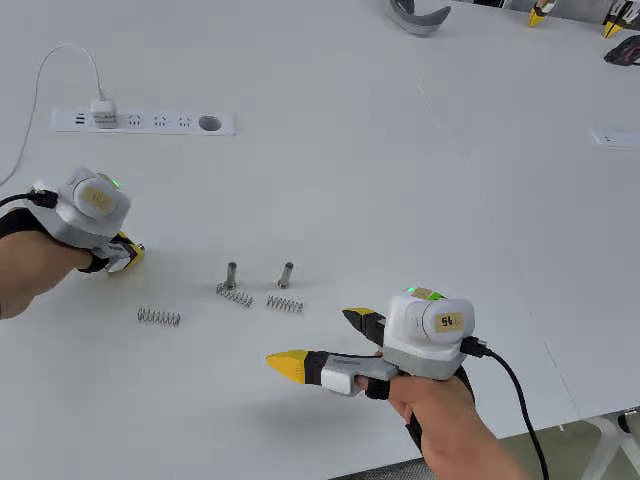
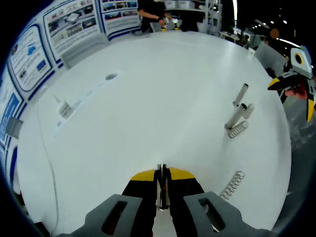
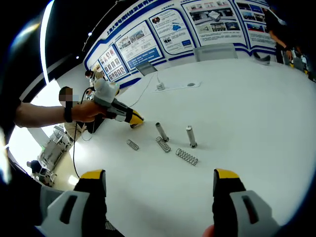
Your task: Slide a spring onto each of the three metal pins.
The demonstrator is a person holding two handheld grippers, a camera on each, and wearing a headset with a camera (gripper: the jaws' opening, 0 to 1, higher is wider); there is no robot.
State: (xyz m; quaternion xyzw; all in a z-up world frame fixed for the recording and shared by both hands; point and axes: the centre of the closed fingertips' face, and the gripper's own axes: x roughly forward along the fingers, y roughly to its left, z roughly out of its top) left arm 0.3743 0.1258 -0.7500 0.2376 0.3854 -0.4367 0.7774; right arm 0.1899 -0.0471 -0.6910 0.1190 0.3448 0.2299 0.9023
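Left gripper [image 2: 161, 174] closed on what seems a slim metal pin [image 2: 161, 191], right gripper [image 1: 320, 340] spread wide and empty, between them on the white table [image 1: 400, 200] two upright pins [image 1: 286, 273], three springs [image 1: 285, 304] lying flat near their bases

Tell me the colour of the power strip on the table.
The power strip is plain white; the head view shows it best.
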